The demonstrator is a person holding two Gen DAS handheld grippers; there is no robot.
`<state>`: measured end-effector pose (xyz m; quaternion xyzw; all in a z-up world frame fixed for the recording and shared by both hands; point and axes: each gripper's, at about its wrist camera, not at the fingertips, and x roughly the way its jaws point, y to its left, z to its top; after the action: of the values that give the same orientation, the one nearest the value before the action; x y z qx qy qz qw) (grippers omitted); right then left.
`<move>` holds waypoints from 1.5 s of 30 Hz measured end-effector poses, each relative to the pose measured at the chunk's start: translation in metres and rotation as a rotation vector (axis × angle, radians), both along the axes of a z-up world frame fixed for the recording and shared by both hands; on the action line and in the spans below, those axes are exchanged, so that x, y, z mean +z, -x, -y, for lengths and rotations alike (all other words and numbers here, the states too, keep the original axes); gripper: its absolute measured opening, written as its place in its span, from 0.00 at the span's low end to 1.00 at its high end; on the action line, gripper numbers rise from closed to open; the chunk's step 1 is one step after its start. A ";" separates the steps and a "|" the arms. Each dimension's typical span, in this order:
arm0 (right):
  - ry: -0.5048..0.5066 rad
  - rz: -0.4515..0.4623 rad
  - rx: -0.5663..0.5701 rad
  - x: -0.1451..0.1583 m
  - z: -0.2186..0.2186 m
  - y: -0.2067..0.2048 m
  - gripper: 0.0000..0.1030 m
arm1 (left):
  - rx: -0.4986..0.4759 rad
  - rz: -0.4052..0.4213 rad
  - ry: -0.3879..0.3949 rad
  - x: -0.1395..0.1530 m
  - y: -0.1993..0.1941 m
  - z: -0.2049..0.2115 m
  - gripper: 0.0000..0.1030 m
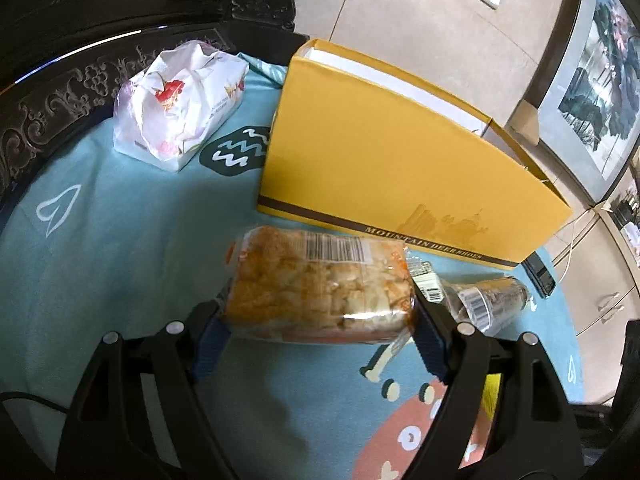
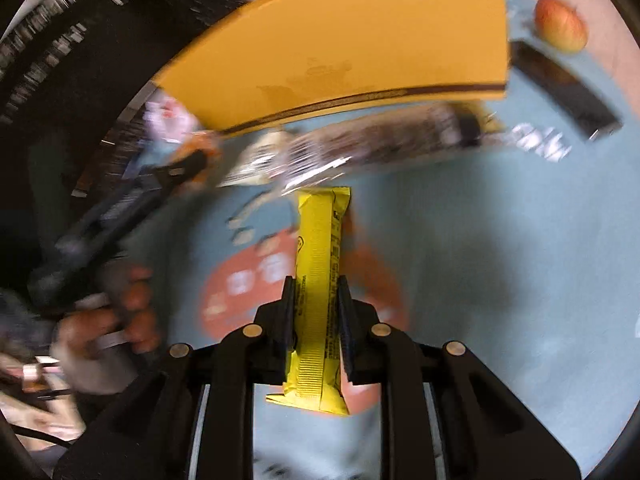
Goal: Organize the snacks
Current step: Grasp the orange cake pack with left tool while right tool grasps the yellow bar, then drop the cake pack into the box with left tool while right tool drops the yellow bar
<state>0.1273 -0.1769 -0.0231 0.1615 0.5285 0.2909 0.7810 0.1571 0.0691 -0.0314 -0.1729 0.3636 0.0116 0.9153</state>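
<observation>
the blue patterned mat (image 1: pixel 120 240) carries everything, its far edge against dark carved furniture. the yellow box (image 1: pixel 384 152) is the biggest thing on it, standing toward the far right corner with its open top upward, which looks like the place snacks are meant to go. a tissue pack (image 1: pixel 180 100) sits by the far left edge, well clear of the box.

the bagged pastry (image 1: pixel 320 284) lies just in front of the box's near wall. the left gripper (image 1: pixel 316 312) has its jaws spread wide, one blue pad on each end of the bag, apparently pressing it for a lift; whether it is off the mat i cannot tell. a clear wrapped cylinder snack (image 1: pixel 492 304) lies beside it along the same wall, and a dark phone (image 1: pixel 540 276) rests past the box's right end, an apple (image 2: pixel 560 24) beyond.

the right gripper (image 2: pixel 316 316) is closed narrow on a yellow snack bar (image 2: pixel 320 264), clamped at mid-length so it points toward the box. this view is motion-blurred.
</observation>
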 end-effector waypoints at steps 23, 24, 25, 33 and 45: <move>-0.195 0.257 -0.058 0.097 0.029 -0.011 0.19 | -0.083 0.160 -0.075 0.089 0.020 0.036 0.78; -0.193 0.275 -0.069 0.103 0.030 -0.015 0.19 | -0.083 0.170 -0.085 0.096 0.017 0.039 0.78; -0.182 0.299 -0.079 0.109 0.031 -0.021 0.19 | -0.081 0.177 -0.094 0.105 0.013 0.041 0.78; -0.080 0.421 -0.209 0.136 0.021 -0.108 0.22 | -0.031 0.116 -0.062 0.135 -0.086 0.052 0.78; -0.113 0.377 -0.323 0.084 0.044 -0.129 0.72 | 0.007 0.085 -0.093 0.101 -0.106 0.058 0.98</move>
<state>0.2566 -0.2207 0.0611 0.2302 0.3238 0.2163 0.8918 0.2627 0.0106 0.0700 -0.1320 0.3230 0.0242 0.9368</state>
